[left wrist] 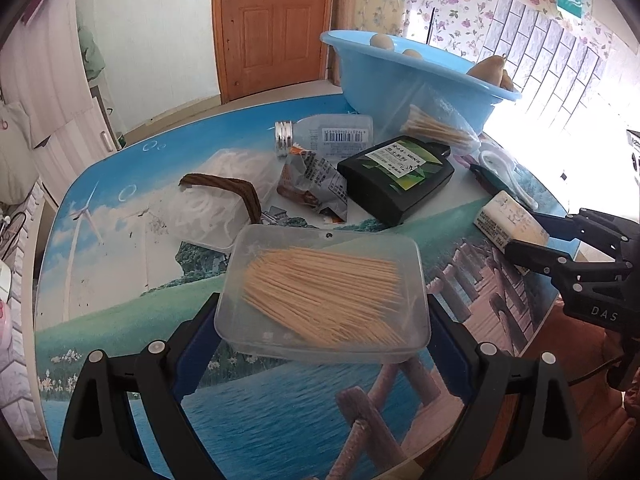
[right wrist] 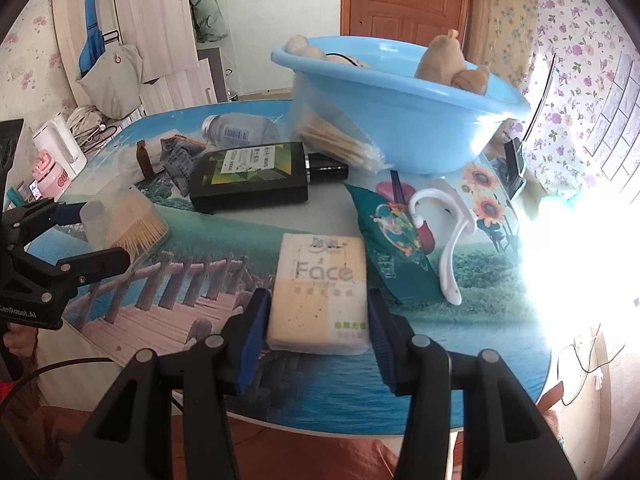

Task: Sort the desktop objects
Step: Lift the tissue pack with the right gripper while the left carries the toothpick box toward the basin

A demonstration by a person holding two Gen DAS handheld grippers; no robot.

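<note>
A clear plastic box of toothpicks [left wrist: 324, 300] sits between the blue pads of my left gripper [left wrist: 322, 320], which is shut on its two sides. The right wrist view shows that box [right wrist: 124, 228] tilted in the left gripper [right wrist: 104, 236] at the left edge. My right gripper [right wrist: 318, 336] is shut on a white and yellow tissue pack [right wrist: 320, 292] printed "Face". From the left wrist view, the tissue pack [left wrist: 510, 222] and the right gripper [left wrist: 520, 236] are at the far right, near the table's edge.
A blue basin [left wrist: 400, 80] holding beige objects stands at the back of the picture-printed table [left wrist: 120, 240]. In front of it lie a black bottle [left wrist: 396, 178], a clear bottle [left wrist: 328, 134], a bag of cotton swabs [left wrist: 436, 126], a white spoon [right wrist: 448, 240] and a green packet [right wrist: 396, 240].
</note>
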